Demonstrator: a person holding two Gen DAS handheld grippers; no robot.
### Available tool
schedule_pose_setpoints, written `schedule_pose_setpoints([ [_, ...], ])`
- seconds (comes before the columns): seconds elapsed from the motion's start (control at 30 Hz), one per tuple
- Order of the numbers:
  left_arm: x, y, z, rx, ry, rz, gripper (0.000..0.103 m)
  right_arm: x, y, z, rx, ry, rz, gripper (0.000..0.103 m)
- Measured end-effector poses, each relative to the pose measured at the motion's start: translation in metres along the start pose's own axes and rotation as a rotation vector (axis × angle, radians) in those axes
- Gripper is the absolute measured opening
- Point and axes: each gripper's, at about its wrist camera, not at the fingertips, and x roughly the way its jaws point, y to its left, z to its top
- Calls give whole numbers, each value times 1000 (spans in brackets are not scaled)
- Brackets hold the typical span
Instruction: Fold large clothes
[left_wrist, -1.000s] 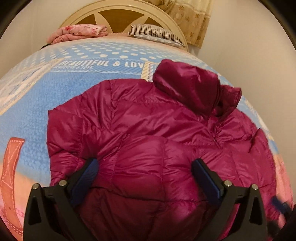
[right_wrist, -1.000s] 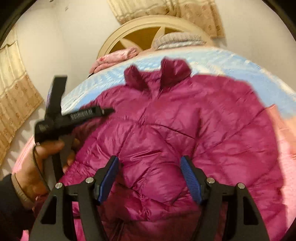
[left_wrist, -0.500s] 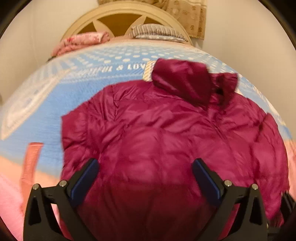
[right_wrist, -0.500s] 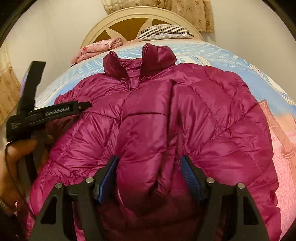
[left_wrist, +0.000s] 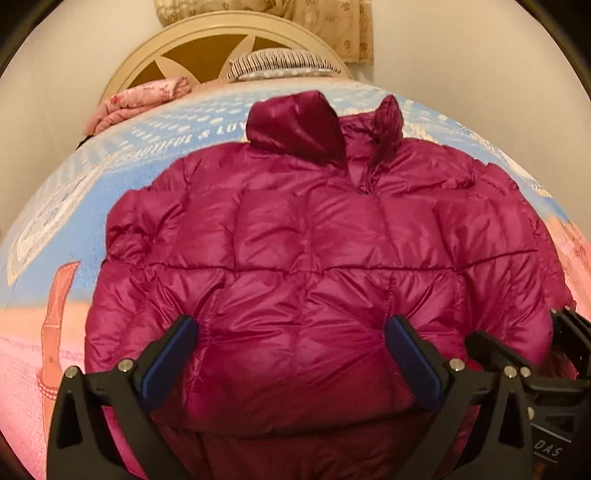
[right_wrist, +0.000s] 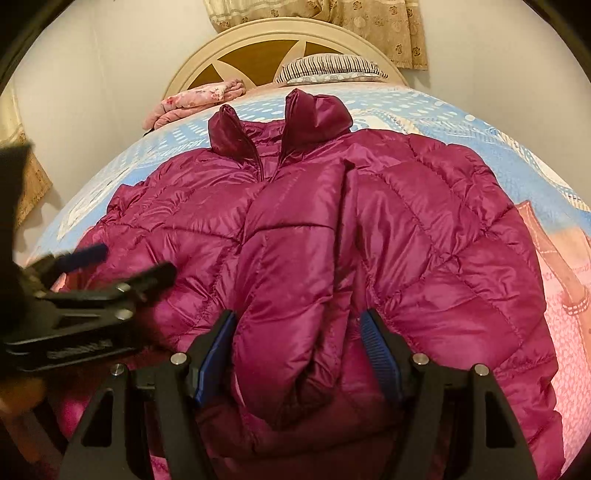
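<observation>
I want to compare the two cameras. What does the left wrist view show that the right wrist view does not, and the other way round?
Only the left wrist view shows the printed words on the blue bedspread and the left gripper from behind, its jaws open over the jacket's lower part.

Only the right wrist view shows a sleeve folded across the jacket front, lying between the open jaws of the right gripper, and a curtain at the left edge.

Both show the magenta puffer jacket, the headboard, the striped pillow and the pink folded cloth.
</observation>
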Motion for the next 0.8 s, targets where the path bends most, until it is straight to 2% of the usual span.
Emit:
schedule_pose_setpoints([
  [0.13,2,-8,-2,33,-2,42,103,-13,-5,4,28,-19,5,70],
  [0.2,3,-10,-2,35,-1,46,103,-35,0,11,11,-101,-25,70],
  [0.27,1,-9,-4,28,1,37,103,-51,8,24,-4,-154,-4,70],
  [0.4,0,-7,-4,24,1,32,103,-35,16,52,4,-95,57,70],
  [0.43,0,-7,-4,22,1,31,103,-25,18,54,-7,-78,44,64],
  [0.5,0,-7,-3,21,-1,27,103,-4,16,53,-17,-24,28,47],
  [0.6,-2,-4,-2,11,0,9,103,20,3,38,-5,45,26,45],
  [0.67,-13,-3,-1,15,-14,30,103,24,0,29,-13,36,36,45],
  [0.7,-19,-3,-1,24,-30,53,103,24,0,26,-19,28,33,45],
  [0.73,-35,-3,2,39,-83,103,103,23,2,23,-31,22,26,45],
  [0.8,-59,-1,11,47,-169,121,103,23,5,20,-42,12,15,45],
])
